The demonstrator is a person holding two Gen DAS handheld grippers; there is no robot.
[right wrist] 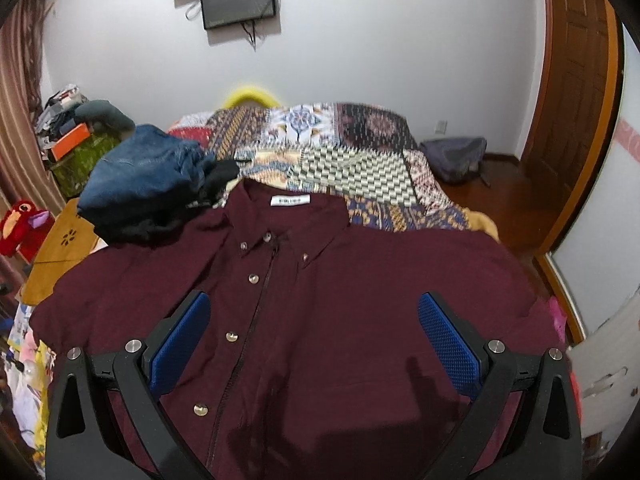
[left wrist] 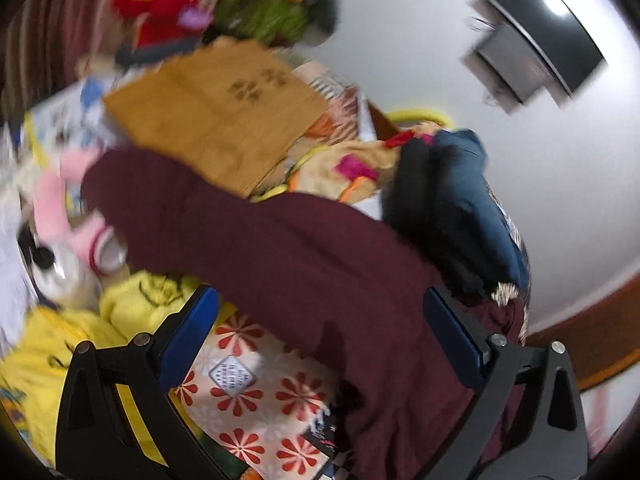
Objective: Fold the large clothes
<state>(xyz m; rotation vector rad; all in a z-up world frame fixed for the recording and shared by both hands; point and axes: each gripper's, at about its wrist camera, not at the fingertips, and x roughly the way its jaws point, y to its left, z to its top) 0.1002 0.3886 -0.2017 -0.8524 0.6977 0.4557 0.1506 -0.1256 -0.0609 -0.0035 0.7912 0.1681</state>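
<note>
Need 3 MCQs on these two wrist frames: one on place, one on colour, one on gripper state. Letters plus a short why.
1. Where do the folded jeans lie relative to the shirt in the right wrist view?
A. by its upper left, at the shoulder
B. on its lower right hem
C. on the floor by the door

2. What colour is the shirt?
A. yellow
B. maroon
C. white

3. How does the right gripper stand?
A. shut on the collar
B. shut on a sleeve
C. open over the shirt front

Answers: 1 A, the denim pile sits left of the collar; 2 B, the cloth is dark maroon in both views; 3 C, its blue pads are wide apart with nothing between them.
</note>
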